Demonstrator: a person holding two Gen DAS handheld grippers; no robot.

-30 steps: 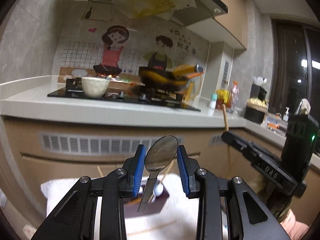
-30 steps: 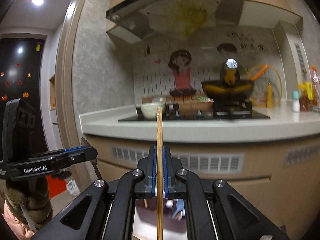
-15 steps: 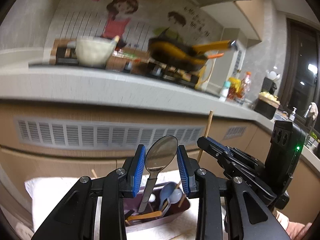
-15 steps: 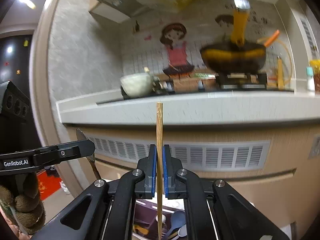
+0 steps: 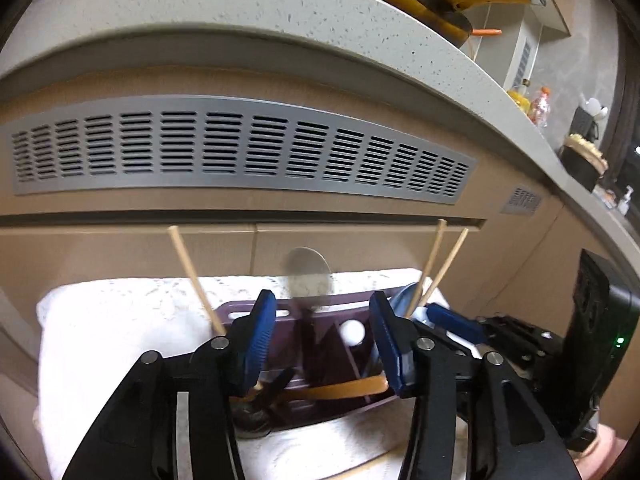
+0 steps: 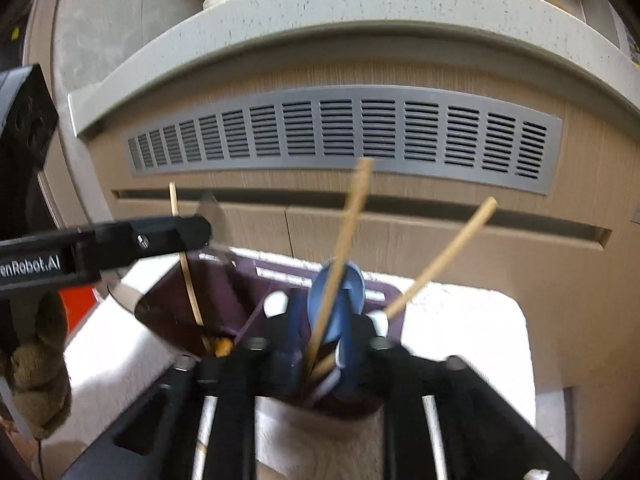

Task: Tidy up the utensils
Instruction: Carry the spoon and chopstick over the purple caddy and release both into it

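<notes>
Chopstick (image 6: 340, 264) between opening hand-held gripper (image 6: 318, 354)

1. Left gripper (image 5: 322, 332): black frame, 2 ribbed blue pads (image 5: 262, 332), silver screws.
2. Right gripper (image 6: 320, 360): same black build w/ blue pads, blurry tho.
3. White "GenRobot.AI" lettering on 1 black finger.
4. Fuzzy brown glove (image 6: 38, 380) on the left hand.

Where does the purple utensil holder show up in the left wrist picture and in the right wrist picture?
Left wrist view: purple utensil holder sits low centre, on the white cloth, behind the jaws.
Right wrist view: holder sits low centre-left, its lower edge hidden by the jaws.
Shared landmark: the grey vent grille under the counter, above the holder in both views.
</notes>
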